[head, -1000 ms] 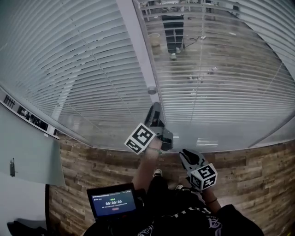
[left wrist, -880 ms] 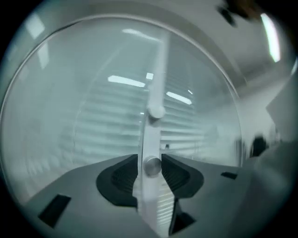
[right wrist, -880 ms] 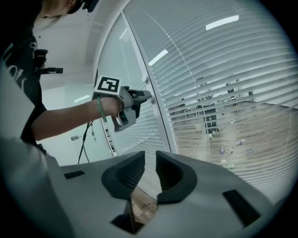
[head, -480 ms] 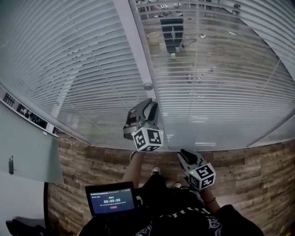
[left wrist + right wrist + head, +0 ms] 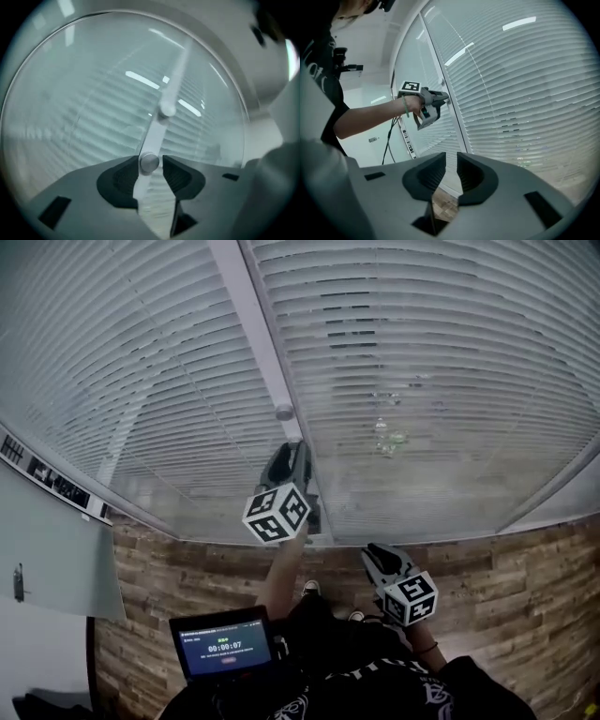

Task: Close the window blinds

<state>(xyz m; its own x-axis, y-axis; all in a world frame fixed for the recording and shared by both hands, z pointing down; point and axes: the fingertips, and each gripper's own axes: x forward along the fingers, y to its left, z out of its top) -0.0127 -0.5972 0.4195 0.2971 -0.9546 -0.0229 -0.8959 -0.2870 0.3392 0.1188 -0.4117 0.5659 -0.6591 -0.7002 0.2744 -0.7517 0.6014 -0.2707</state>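
The blinds (image 5: 422, 352) hang over both panes, left and right of the post (image 5: 246, 324). Right of the post the slats let specks of the far side show through, so I judge them not yet fully shut. The wand (image 5: 154, 136) that I take to turn them hangs just in front of the post, which is why my left gripper (image 5: 150, 165) is up there. Its jaws have just been opening and stand spread, with the wand between them and a sliver of gap on one side, so it is not pinched.

My right gripper (image 5: 451, 159) has no job here, so it sits low, right of the post. Its jaws are a narrow slot apart, with only floor (image 5: 440, 201) showing through.

The head view hides the wand behind the left gripper; only the left gripper view shows it. The right gripper view gives the side look, with my arm (image 5: 370, 117) stretched out to the post.
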